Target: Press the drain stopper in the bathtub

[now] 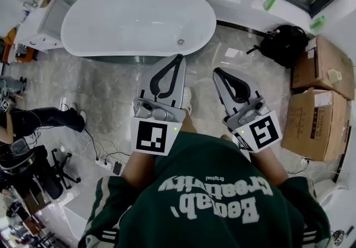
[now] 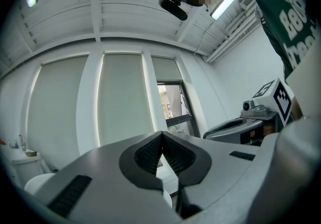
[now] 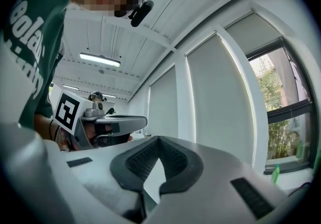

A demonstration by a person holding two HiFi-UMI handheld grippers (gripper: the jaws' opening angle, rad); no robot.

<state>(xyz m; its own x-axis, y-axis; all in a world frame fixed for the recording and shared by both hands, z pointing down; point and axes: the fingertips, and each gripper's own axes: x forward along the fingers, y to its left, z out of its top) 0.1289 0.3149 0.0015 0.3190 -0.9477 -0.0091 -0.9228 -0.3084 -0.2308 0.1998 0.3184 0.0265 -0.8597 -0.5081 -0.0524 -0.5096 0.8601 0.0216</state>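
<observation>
In the head view a white freestanding bathtub (image 1: 111,24) stands across the top, with a small round drain stopper (image 1: 179,41) on its floor near the right end. My left gripper (image 1: 180,57) is held level in front of me, shut and empty, its tips just short of the tub's near rim. My right gripper (image 1: 217,71) sits beside it, a little further back, jaws together with nothing between them. The left gripper view shows its tips (image 2: 161,132) meeting against blinds and a window. The right gripper view shows closed tips (image 3: 159,138) and no tub.
Cardboard boxes (image 1: 322,69) and a black backpack (image 1: 285,44) stand on the marble floor at the right. A power strip with cables (image 1: 107,163) lies at the left, near a seated person (image 1: 33,122). A white cabinet (image 1: 41,24) adjoins the tub's left end. Green bottles (image 1: 270,0) stand on the window ledge.
</observation>
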